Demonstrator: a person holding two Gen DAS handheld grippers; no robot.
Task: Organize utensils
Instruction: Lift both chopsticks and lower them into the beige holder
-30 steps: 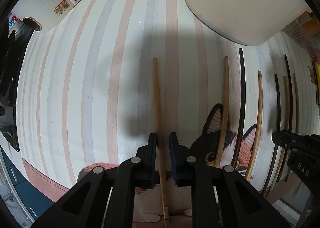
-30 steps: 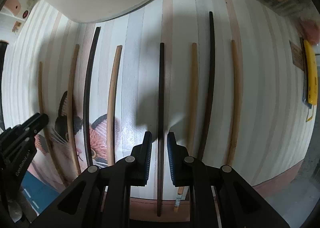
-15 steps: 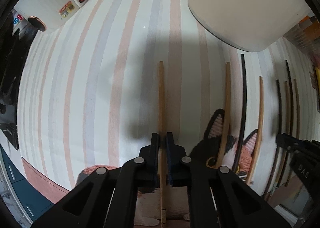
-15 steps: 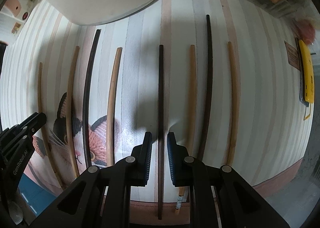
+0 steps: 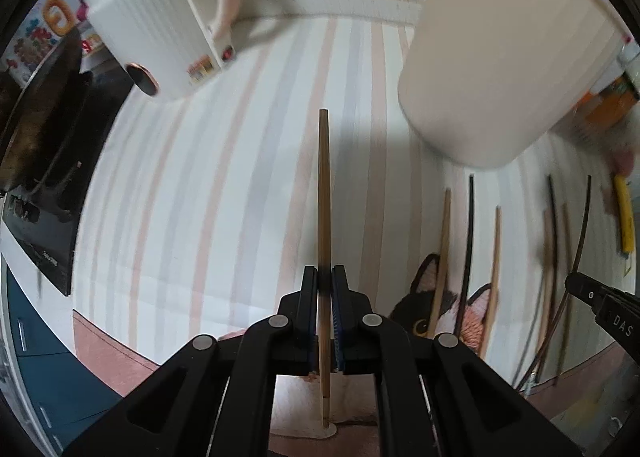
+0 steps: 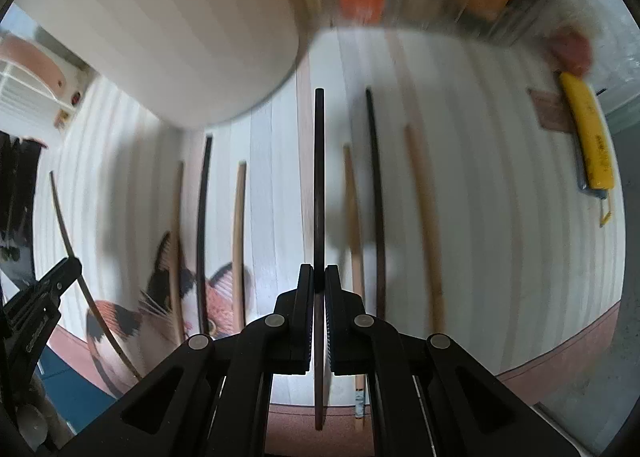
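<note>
Two chopsticks are clamped: a light wooden chopstick point(image 5: 324, 193) runs between the closed jaws of the left gripper point(image 5: 324, 285), a dark chopstick point(image 6: 319, 185) likewise in the right gripper point(image 6: 319, 281). Both are held above the striped mat point(image 5: 192, 193), their tips toward the cream container point(image 5: 496, 57). More chopsticks point(image 6: 239, 241) lie on the mat near that container.

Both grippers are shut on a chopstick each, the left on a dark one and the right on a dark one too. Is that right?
Not quite. The left gripper is shut on a light wooden chopstick, not a dark one; the left wrist view shows it. The right gripper is indeed shut on a dark chopstick.
</note>
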